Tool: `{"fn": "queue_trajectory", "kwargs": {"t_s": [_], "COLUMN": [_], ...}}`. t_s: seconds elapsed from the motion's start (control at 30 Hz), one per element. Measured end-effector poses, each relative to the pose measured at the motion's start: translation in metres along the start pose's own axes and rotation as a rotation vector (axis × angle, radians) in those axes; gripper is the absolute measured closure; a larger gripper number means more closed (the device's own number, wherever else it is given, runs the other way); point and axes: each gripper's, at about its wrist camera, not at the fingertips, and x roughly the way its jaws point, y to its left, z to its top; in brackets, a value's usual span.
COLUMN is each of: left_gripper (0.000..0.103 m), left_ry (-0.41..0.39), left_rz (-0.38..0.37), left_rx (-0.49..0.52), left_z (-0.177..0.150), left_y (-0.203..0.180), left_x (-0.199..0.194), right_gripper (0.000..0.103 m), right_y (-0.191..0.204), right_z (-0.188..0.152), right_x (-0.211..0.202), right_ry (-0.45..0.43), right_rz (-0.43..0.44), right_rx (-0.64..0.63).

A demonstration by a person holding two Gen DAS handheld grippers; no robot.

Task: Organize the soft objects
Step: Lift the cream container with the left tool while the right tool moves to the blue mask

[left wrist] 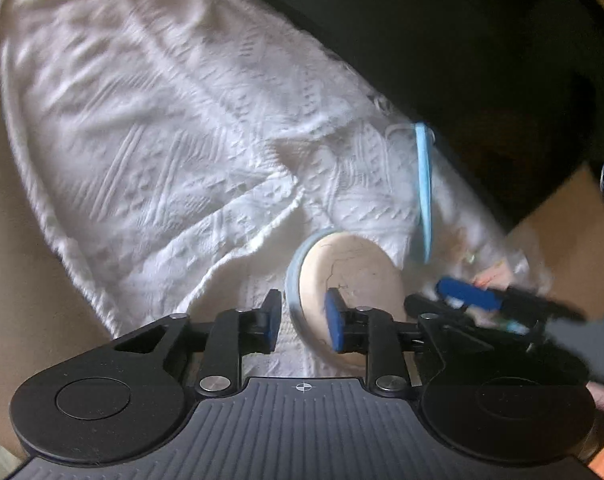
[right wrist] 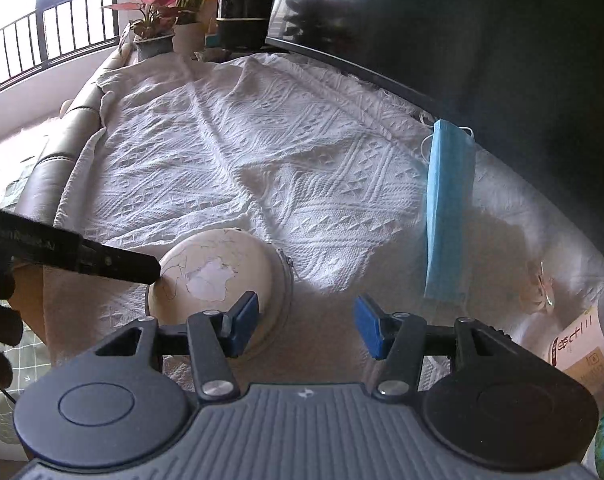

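Note:
A round beige zip case (left wrist: 349, 280) with cracked, peeling skin stands on edge on the white knitted blanket (left wrist: 162, 140). My left gripper (left wrist: 302, 320) has its jaws on either side of the case's rim, partly closed; whether the pads press it is unclear. In the right wrist view the case (right wrist: 218, 276) sits just ahead of my open, empty right gripper (right wrist: 307, 324), and the left gripper's finger (right wrist: 114, 264) touches the case's left side. A blue face mask (right wrist: 447, 216) lies on the blanket to the right; it also shows in the left wrist view (left wrist: 423, 192).
A large dark screen (right wrist: 501, 80) stands along the blanket's far right edge. Potted plants (right wrist: 162, 12) and a black appliance (right wrist: 246, 4) stand at the far end. A labelled bottle (right wrist: 585, 340) lies at the right. A grey sofa arm (right wrist: 58, 148) borders the left.

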Motion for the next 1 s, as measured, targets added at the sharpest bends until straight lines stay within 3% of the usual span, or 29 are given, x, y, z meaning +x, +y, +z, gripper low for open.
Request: {"fn": "queue_trajectory", "kwargs": {"t_s": [0.07, 0.13, 0.3, 0.33, 0.4, 0.43, 0.5, 0.7, 0.8, 1.0], "left_gripper": [0.069, 0.049, 0.028, 0.029, 0.032, 0.039, 0.045, 0.034, 0.031, 0.031], "left_ry": [0.043, 0.057, 0.093, 0.086, 0.057, 0.058, 0.068, 0.055, 0.041, 0.014], "left_rz": [-0.023, -0.051, -0.134, -0.141, -0.077, -0.028, -0.014, -0.095, -0.100, -0.160], "left_rx": [0.018, 0.026, -0.027, -0.033, -0.036, -0.040, -0.053, -0.070, -0.072, -0.002], "left_z": [0.001, 0.001, 0.004, 0.004, 0.005, 0.005, 0.007, 0.014, 0.018, 0.022], "left_y": [-0.006, -0.009, -0.009, -0.008, -0.007, -0.006, -0.003, -0.002, -0.006, -0.024], "left_x": [0.005, 0.007, 0.008, 0.006, 0.005, 0.007, 0.014, 0.040, 0.047, 0.023], "right_gripper": [0.049, 0.049, 0.049, 0.049, 0.049, 0.049, 0.049, 0.049, 0.049, 0.049], "right_y": [0.000, -0.001, -0.002, -0.002, -0.003, -0.003, -0.002, -0.001, -0.002, -0.007], "right_z": [-0.001, -0.001, -0.002, -0.003, -0.004, -0.004, -0.004, -0.007, -0.009, -0.020], "right_x": [0.000, 0.000, 0.000, 0.000, -0.001, -0.001, -0.001, -0.003, -0.005, -0.012], "right_ry": [-0.004, -0.008, -0.012, -0.013, -0.017, -0.018, -0.021, -0.033, -0.031, -0.026], "right_rz": [0.002, 0.005, 0.014, 0.015, 0.018, 0.018, 0.018, 0.016, 0.023, 0.004], "right_rx": [0.002, 0.001, -0.001, -0.003, -0.005, -0.004, -0.006, -0.024, -0.032, -0.034]}}
